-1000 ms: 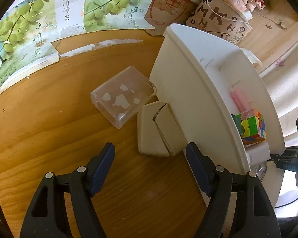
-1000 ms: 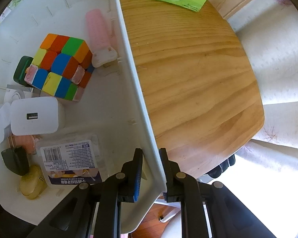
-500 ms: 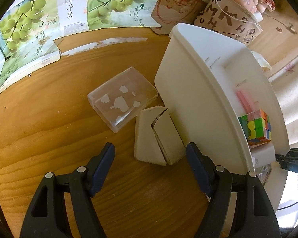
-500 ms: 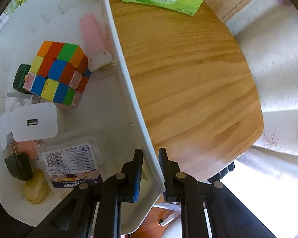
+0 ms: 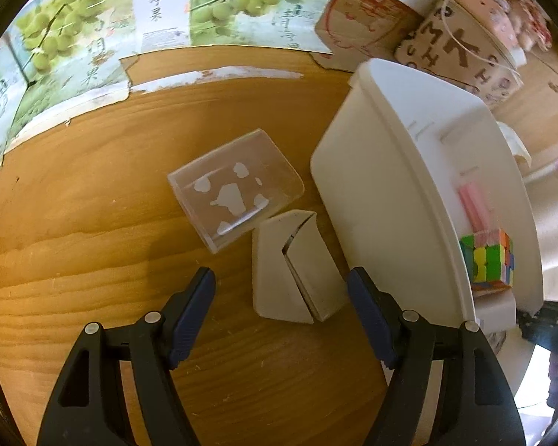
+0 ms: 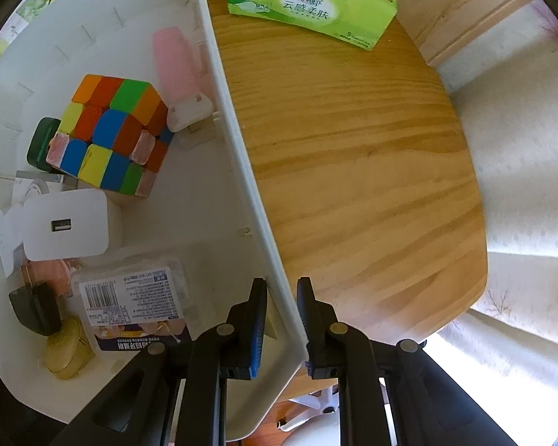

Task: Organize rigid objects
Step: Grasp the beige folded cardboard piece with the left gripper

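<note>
Beige wedge box [image 5: 297, 265] lies between open left claw [image 5: 281, 288].

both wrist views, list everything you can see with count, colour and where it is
storage bin: 1, white, on the table
puzzle cube: 1, multicoloured, in the bin
USB charger: 1, white, in the bin below the cube
pink case: 1, in the bin by its wall
labelled packet: 1, clear, in the bin
clear box: 1, transparent, on the table left of the bin
beige wedge: 1, between clear box and bin
tissue pack: 1, green, far end of table
table: 1, wood
left gripper: fingers open, above the wedge
right gripper: fingers shut on the bin wall
</note>
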A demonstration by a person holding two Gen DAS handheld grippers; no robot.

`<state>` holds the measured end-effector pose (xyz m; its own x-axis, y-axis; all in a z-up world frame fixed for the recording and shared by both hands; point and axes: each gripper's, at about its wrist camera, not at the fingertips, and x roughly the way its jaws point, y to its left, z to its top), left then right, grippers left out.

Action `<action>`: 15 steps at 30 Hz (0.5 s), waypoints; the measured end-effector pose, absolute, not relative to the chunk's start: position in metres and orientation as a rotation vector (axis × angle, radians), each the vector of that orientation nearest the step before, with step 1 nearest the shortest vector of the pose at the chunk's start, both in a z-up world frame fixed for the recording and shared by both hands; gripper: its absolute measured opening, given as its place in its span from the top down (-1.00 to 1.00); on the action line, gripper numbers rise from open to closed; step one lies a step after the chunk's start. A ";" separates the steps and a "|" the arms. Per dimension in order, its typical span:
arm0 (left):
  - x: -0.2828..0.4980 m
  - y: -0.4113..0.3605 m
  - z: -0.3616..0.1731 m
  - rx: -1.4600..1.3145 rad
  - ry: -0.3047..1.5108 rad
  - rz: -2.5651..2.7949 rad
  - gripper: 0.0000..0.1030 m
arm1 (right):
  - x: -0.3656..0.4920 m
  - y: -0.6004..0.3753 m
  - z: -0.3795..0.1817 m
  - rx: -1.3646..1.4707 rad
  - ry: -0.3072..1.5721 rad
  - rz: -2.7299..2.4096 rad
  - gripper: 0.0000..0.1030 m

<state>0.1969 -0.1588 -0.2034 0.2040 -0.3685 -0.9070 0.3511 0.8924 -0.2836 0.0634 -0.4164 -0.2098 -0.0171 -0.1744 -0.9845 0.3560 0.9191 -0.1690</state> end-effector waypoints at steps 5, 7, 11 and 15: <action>0.200 -0.159 -0.204 -0.066 1.290 -0.470 -0.30 | 0.067 -0.416 -0.212 0.111 1.547 -0.392 0.69; 0.202 -0.161 -0.204 -0.101 1.303 -0.459 -0.11 | 0.069 -0.414 -0.214 0.109 1.552 -0.369 0.69; 0.204 -0.162 -0.204 -0.128 1.314 -0.407 -0.04 | 0.071 -0.413 -0.217 0.094 1.562 -0.328 0.69; 0.202 -0.158 -0.204 -0.178 1.319 -0.353 -0.03 | 0.073 -0.410 -0.219 0.069 1.569 -0.291 0.69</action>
